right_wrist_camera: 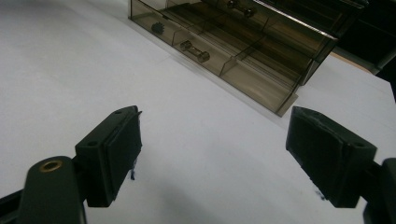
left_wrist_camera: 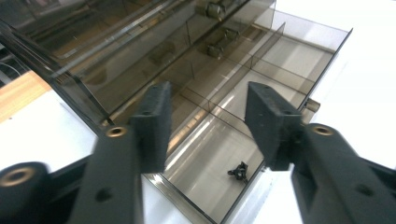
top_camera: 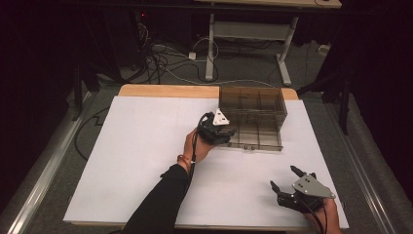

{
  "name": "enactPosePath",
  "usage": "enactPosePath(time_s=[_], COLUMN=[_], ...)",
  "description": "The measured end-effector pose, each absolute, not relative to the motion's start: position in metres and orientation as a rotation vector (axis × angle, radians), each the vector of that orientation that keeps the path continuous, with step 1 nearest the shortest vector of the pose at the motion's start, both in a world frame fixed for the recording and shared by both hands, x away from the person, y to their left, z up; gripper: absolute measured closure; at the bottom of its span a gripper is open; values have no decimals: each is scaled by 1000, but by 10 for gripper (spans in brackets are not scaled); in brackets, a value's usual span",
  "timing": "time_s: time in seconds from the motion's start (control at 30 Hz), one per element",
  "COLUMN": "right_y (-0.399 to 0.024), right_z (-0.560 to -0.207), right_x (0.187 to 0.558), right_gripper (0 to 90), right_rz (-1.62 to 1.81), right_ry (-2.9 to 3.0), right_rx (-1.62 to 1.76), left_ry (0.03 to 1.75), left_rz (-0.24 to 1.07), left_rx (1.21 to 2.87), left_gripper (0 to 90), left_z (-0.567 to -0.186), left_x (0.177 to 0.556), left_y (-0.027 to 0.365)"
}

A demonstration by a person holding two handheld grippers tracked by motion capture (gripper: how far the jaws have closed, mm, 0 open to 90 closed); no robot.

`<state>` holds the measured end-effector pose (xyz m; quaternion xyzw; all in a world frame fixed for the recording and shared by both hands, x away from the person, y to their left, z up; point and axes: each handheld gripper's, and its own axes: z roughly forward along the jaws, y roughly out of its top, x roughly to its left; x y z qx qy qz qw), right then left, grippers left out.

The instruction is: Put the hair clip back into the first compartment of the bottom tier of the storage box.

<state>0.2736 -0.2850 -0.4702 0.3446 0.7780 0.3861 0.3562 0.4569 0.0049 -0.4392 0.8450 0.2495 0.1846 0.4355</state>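
The left gripper [top_camera: 229, 134] hovers at the near left corner of the smoky plastic drawer box [top_camera: 253, 117], jaws partly apart with nothing between them, a small black part [left_wrist_camera: 239, 171] lying in the pulled-out drawer [left_wrist_camera: 205, 163] just below. Over at the near right, the right gripper [top_camera: 285, 179] sits wide open above the white table [top_camera: 141, 161].

The high view looks forward and down over the white table [top_camera: 146, 161] from the near side, taking in all of it. The left gripper view sits close above the smoky drawer box [left_wrist_camera: 261, 70], peering steeply into its open compartments. The right gripper view looks low across the table toward that same box [right_wrist_camera: 243, 51], farther off
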Motion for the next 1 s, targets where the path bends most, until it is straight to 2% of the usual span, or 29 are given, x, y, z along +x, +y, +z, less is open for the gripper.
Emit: enactPosePath(time_s=[0.03, 0.07, 0.1, 0.33, 0.47, 0.67, 1.0], right_y=[-285, -285, -285, -284, -284, -284, -285], right_z=[-470, -470, -470, -470, -471, -470, -470], right_x=[273, 273, 273, 273, 273, 273, 275], right_gripper=[187, 187, 186, 187, 187, 187, 187], right_rz=[1000, 999, 998, 996, 986, 984, 985], right_ry=[2009, 2008, 2008, 2008, 2013, 2009, 2004], right_rx=[892, 891, 891, 887, 879, 877, 885], left_ry=[633, 651, 654, 632, 596, 551, 502], left_rz=[478, 507, 517, 543, 540, 631, 649], left_rx=[2100, 2101, 2099, 2101, 2098, 2113, 2086], left_gripper=[457, 376, 345, 223, 218, 219, 222], left_z=[-439, -438, -437, -431, -428, -425, -419], left_x=[456, 455, 455, 448, 443, 434, 425], left_y=[4, 4, 3, 1, 1, 2, 5])
